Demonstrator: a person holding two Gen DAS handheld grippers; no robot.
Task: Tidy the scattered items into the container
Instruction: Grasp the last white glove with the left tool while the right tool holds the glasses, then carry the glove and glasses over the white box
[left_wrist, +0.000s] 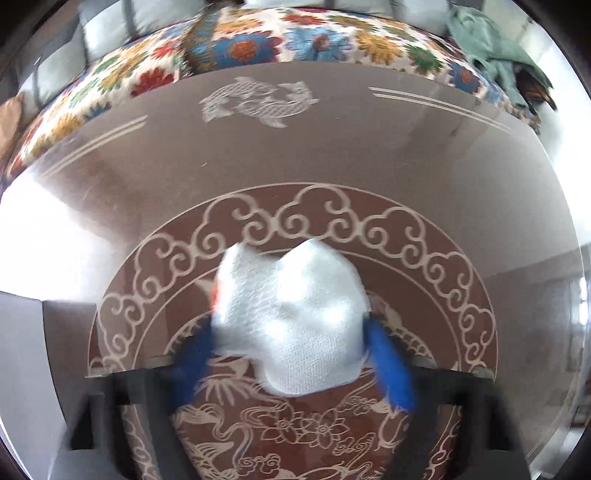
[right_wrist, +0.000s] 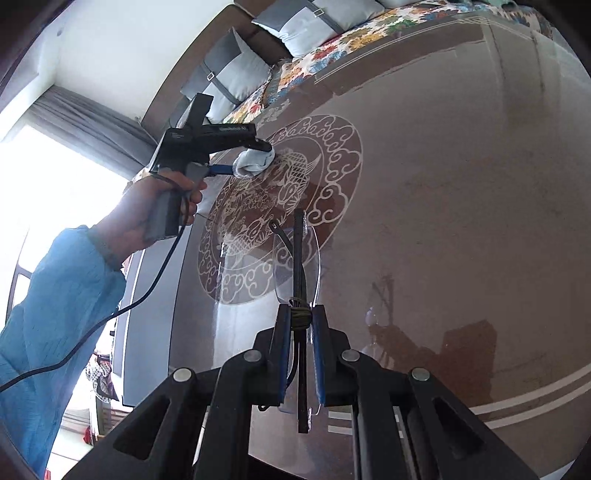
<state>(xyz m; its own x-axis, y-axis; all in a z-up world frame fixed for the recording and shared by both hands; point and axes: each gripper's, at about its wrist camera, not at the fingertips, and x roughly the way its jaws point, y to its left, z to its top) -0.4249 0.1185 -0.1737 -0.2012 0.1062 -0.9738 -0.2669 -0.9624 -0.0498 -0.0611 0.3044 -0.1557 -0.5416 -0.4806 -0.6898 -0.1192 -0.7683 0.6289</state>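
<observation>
Our left gripper (left_wrist: 291, 350) pinches a white cloth (left_wrist: 291, 314) between its blue pads over the round etched medallion (left_wrist: 424, 254) on the glass table (left_wrist: 332, 147). Our right gripper (right_wrist: 300, 354) is clamped on rimless glasses (right_wrist: 297, 266) at the medallion's near edge.

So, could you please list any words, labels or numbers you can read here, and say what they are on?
No text is readable.
Left gripper: a white line of print on its top bar and a small label on its body, both too small and blurred to read.
Table: only etched fish, cloud and flower patterns, no lettering.
</observation>
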